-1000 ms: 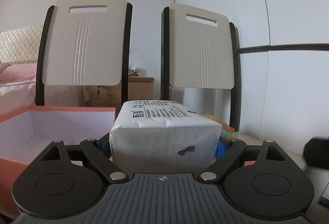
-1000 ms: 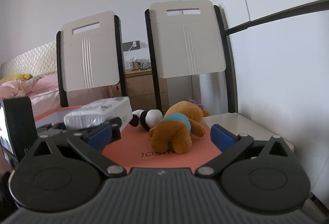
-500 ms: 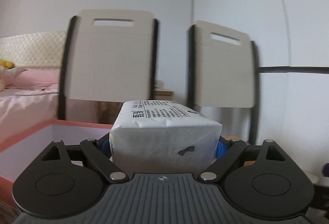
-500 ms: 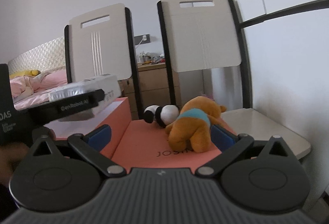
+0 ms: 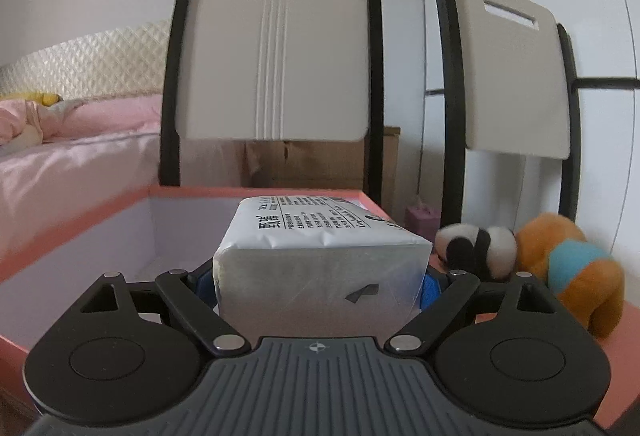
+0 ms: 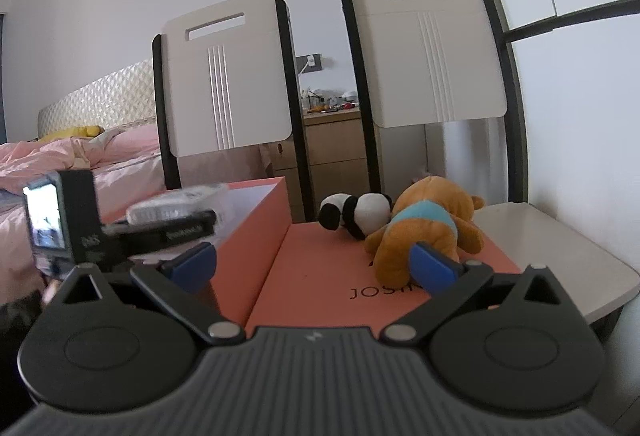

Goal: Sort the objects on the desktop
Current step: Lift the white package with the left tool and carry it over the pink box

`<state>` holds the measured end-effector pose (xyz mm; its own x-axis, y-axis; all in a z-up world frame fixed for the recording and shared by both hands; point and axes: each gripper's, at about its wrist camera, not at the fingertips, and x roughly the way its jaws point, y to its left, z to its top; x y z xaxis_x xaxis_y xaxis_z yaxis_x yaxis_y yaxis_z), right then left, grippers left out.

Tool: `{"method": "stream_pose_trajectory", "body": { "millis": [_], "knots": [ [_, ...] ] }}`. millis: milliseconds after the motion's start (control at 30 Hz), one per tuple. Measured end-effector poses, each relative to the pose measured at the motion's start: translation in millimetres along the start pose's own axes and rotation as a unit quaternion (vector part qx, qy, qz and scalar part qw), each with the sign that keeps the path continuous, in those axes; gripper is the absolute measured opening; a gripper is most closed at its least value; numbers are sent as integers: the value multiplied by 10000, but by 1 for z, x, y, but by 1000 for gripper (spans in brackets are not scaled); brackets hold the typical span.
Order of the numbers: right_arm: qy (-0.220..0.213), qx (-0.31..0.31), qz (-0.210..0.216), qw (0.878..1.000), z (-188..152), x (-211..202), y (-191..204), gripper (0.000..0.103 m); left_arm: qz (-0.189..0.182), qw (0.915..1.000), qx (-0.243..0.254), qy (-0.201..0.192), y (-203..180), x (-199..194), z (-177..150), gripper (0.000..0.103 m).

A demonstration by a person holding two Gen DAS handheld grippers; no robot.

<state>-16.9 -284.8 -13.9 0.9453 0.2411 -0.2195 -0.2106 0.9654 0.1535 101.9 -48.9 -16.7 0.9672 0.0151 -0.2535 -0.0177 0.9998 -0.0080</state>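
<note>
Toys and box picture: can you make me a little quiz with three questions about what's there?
1. True or false: the left gripper is shut on the tissue pack.
2. Which toy lies nearer the open pink box? A) panda B) orange bear
3. Fill in: the right gripper has its jaws ____, with nothing between them.

Key: 1 true. 2 A. 3 open.
</note>
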Motion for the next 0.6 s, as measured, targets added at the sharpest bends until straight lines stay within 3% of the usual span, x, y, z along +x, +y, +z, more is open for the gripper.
{"method": "stream_pose_trajectory", "body": {
  "millis": [600],
  "knots": [
    [103, -95, -86, 9999, -4, 0, 2, 103, -159, 9997, -54, 178, 9, -12, -8, 96]
  ]
}}
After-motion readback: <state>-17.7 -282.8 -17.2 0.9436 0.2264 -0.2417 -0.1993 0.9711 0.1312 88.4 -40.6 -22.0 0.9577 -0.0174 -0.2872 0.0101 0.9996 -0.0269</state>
